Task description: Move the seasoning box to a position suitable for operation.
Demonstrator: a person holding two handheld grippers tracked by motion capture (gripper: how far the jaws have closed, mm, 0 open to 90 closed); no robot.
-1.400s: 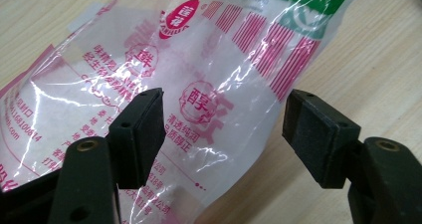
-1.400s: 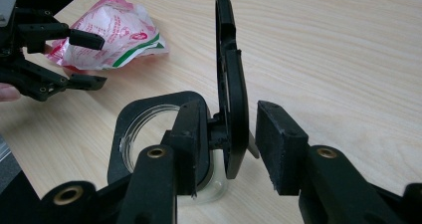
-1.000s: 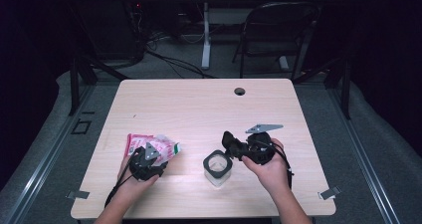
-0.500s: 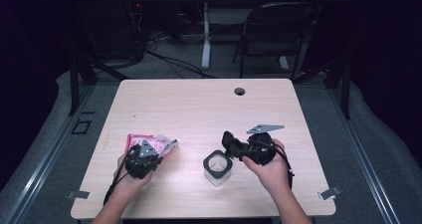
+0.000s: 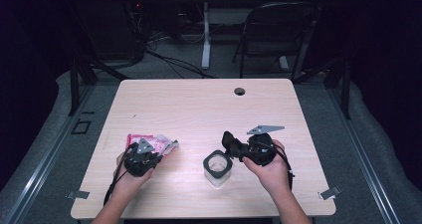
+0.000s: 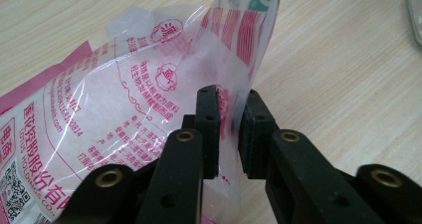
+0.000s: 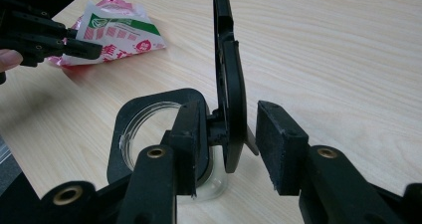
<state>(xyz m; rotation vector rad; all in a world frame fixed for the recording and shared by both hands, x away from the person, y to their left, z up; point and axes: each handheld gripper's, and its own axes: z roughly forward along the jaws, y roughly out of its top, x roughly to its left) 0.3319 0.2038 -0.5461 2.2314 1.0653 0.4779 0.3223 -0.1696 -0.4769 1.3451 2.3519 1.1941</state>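
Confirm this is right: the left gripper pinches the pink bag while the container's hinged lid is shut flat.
Not quite. The left gripper does pinch the pink bag, but the container has its hinged lid standing upright and open, as the right gripper view shows.

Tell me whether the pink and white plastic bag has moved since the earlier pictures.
Yes. The pink and white plastic bag, pinched by the left gripper, has been drawn toward the table's near edge, its shape changing, while the clear plastic container stayed put.
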